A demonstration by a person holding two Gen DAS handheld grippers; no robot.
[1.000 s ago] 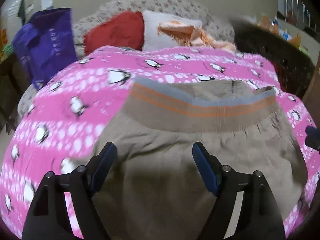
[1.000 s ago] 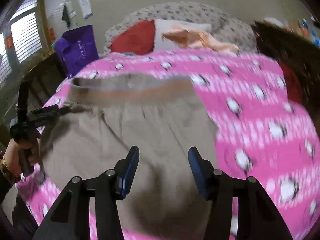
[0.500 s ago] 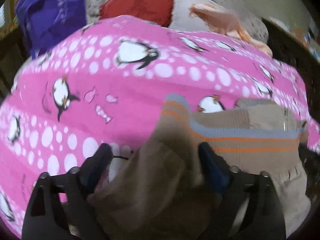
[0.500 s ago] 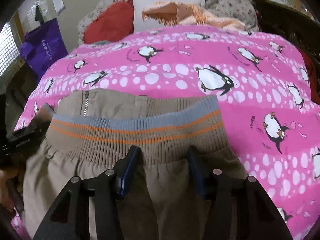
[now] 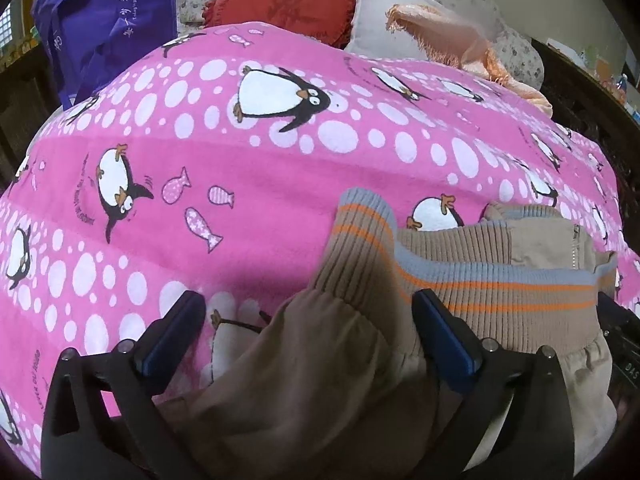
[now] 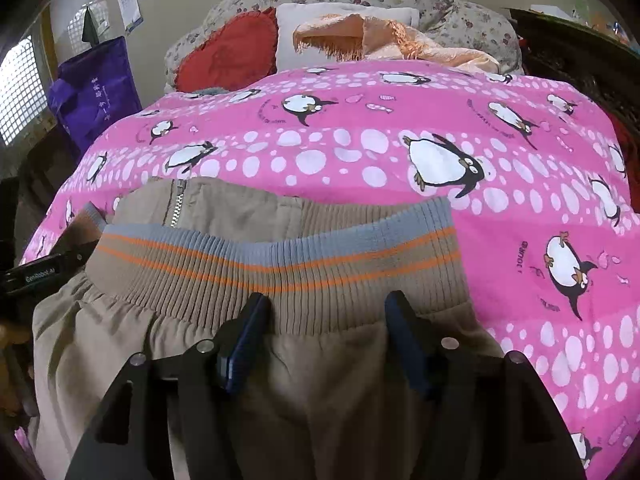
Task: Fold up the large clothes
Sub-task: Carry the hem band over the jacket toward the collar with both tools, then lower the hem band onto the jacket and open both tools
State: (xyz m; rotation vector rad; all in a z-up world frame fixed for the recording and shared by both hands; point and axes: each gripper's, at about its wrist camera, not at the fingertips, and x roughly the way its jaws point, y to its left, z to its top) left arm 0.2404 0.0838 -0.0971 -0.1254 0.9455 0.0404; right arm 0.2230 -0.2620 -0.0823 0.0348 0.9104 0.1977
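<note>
A tan jacket with a ribbed hem band striped grey and orange lies on the pink penguin blanket. A zipper shows at its far left. My right gripper is open, its jaws low over the band's near edge. In the left wrist view the same jacket bunches up, with the band's left corner folded upward. My left gripper is open around this bunched corner. The left gripper's body also shows in the right wrist view.
A red pillow, a white pillow and a peach fringed cloth lie at the head of the bed. A purple bag hangs at the left. Dark furniture stands along the right side.
Both grippers moved forward and down toward the jacket's ribbed band. The left one shifted to the band's left corner, which now bunches between its open jaws.
</note>
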